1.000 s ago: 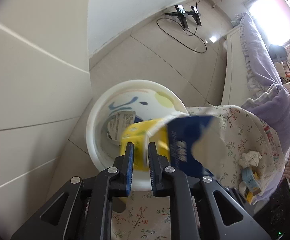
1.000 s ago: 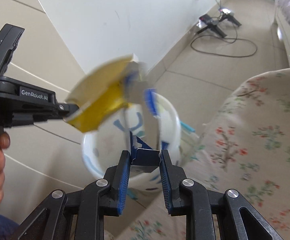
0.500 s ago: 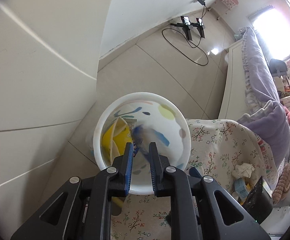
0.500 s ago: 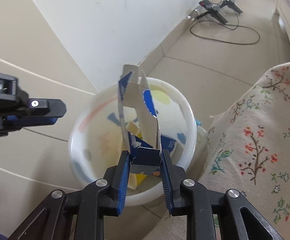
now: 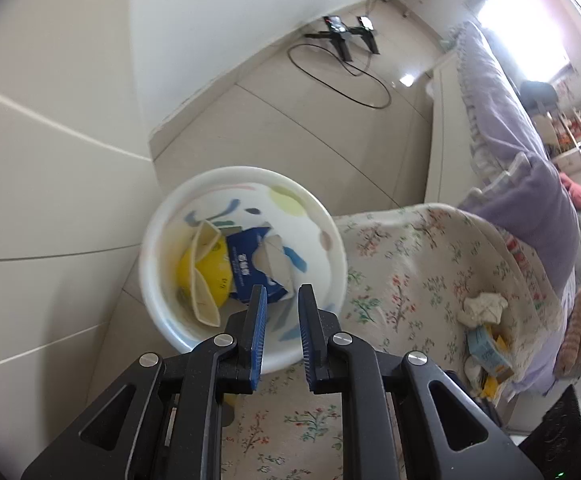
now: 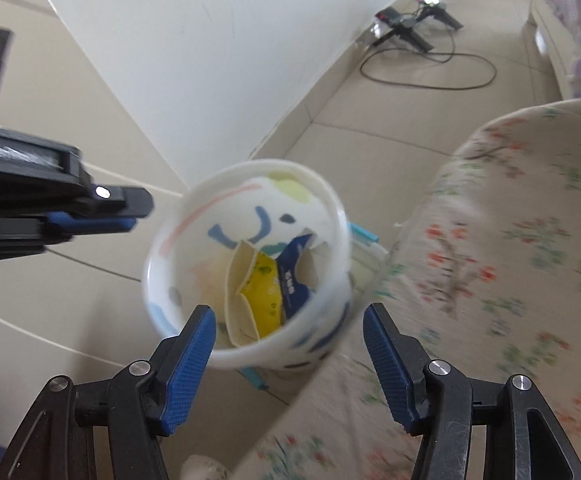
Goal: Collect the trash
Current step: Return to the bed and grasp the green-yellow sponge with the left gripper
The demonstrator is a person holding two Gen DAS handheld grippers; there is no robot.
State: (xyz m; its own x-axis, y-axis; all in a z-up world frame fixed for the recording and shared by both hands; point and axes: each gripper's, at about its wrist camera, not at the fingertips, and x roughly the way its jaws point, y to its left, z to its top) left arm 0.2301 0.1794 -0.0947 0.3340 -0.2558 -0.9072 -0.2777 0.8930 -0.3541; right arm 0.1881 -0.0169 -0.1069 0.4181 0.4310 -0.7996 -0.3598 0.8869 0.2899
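A white bin (image 5: pixel 330 240) with coloured marks stands on the floor by the floral-covered surface. Inside it lie a yellow carton (image 5: pixel 206 272) and a torn blue carton (image 5: pixel 246 264), also seen as the yellow carton (image 6: pixel 264 288) and blue carton (image 6: pixel 292 280) in the right wrist view. My left gripper (image 5: pixel 282 294) hangs above the bin's near rim, its jaws a narrow gap apart with nothing between them. My right gripper (image 6: pixel 288 312) is above the bin (image 6: pixel 178 240); its jaws are opening wide and hold nothing. The left gripper (image 6: pixel 134 214) shows at the left.
A floral cloth (image 5: pixel 410 264) covers the surface to the right, with a crumpled tissue (image 5: pixel 484 308) and a small blue-yellow carton (image 5: pixel 486 350) on it. Beyond lie a bed with purple bedding (image 5: pixel 510 120), stands with a cable (image 5: pixel 342 36) on the tiled floor, and a white wall (image 5: pixel 50 80).
The left gripper let go of the yellow carton, which dropped into the bin. The right gripper's jaws opened and the blue carton fell in after it. The left gripper rose slightly.
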